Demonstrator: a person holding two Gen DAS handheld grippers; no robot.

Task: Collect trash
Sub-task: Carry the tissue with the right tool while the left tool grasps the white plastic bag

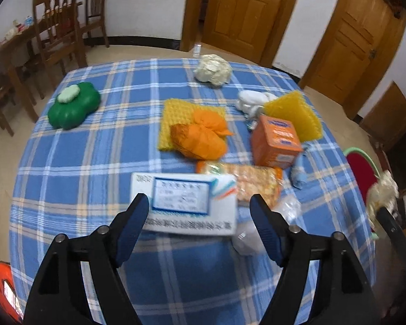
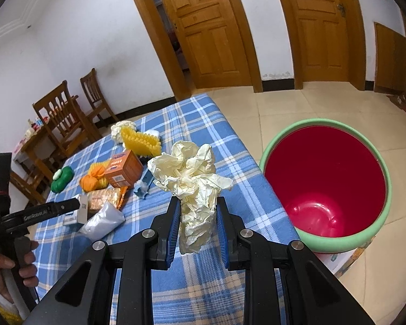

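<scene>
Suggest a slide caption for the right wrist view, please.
Right gripper clamps crumpled cream paper above the plaid table, beside the red bin.

Matte black plastic left gripper (image 1: 199, 205), blue ribbed pads (image 1: 131, 227), round silver pivot screws; the matching black right gripper (image 2: 197, 216) too, and white lettering runs along one black finger.

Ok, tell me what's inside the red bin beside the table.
The red bin looks empty: bare glossy bottom and walls show. Its near inner wall, below the green rim, is hidden from this view.
</scene>
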